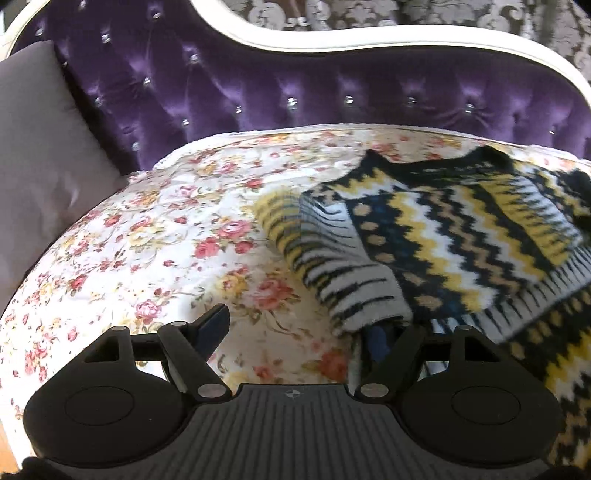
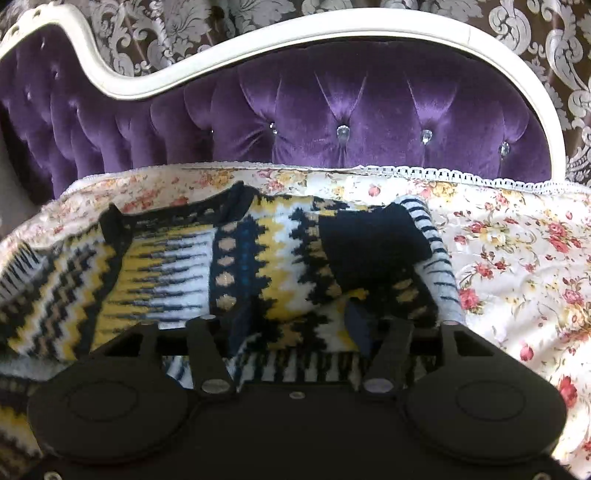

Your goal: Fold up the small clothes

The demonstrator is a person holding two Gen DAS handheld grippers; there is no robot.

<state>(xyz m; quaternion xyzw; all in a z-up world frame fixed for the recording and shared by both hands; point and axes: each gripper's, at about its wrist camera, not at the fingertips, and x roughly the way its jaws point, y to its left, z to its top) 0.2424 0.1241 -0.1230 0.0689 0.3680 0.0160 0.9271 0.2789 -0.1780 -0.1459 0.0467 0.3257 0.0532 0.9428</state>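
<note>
A knitted sweater (image 1: pixel 443 236) with yellow, black and white zigzag bands lies on a floral quilt (image 1: pixel 166 240). One striped sleeve (image 1: pixel 332 266) is folded inward at its left side. My left gripper (image 1: pixel 295 332) is open at that sleeve's near end, its right finger tucked under the cuff and its left finger over bare quilt. In the right wrist view the sweater (image 2: pixel 184 266) fills the left and middle, and its other sleeve, with a dark cuff (image 2: pixel 369 240), lies folded across the body. My right gripper (image 2: pixel 299 328) hangs low over the hem with jaws apart; loose knit lies between them, not pinched.
The quilt (image 2: pixel 517 258) covers the seat of a purple tufted sofa (image 1: pixel 295 85) with a white curved frame (image 2: pixel 332 26). A grey cushion (image 1: pixel 37 147) leans at the far left. Bare quilt lies left of the sweater in the left view and right of it in the right view.
</note>
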